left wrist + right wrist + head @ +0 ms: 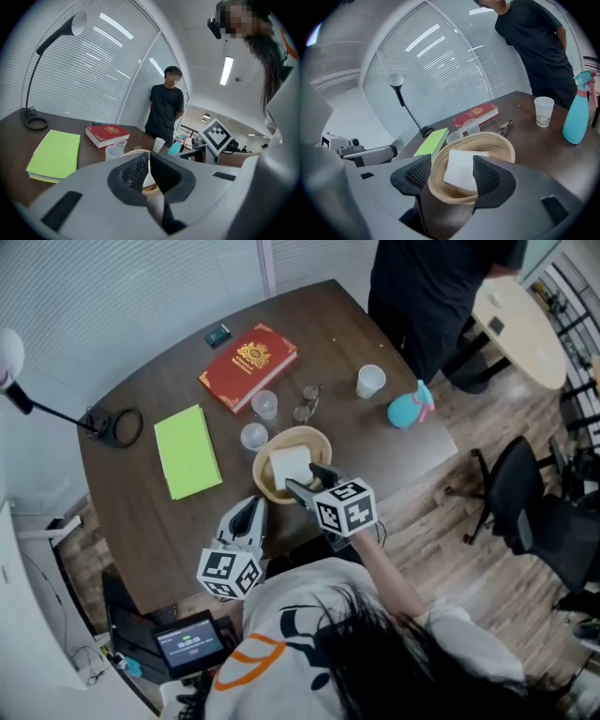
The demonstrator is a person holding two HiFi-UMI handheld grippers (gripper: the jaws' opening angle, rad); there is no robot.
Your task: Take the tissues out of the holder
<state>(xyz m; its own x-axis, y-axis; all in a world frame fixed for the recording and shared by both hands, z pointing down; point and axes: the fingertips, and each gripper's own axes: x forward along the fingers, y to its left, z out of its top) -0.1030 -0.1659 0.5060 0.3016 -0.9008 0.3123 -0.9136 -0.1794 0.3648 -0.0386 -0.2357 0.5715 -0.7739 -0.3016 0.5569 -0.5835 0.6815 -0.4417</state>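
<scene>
A round woven basket (316, 439) stands near the front of the dark round table (141, 512). A white folded stack of tissues (291, 465) lies in it. My right gripper (309, 481) hangs open at the basket's near rim. In the right gripper view the right gripper (452, 164) has its jaws on either side of the tissues (461, 168) without pressing them, above the basket (506, 146). My left gripper (248, 512) is shut and empty, low over the table to the left of the basket. In the left gripper view the left gripper (149, 161) points toward the basket (137, 151).
Behind the basket stand two clear plastic cups (264, 404), glasses (307, 401), a red book (248, 366), a paper cup (370, 381) and a blue spray bottle (410, 409). A green notebook (187, 451) and lamp base (120, 426) lie left. A person (431, 287) stands beyond the table.
</scene>
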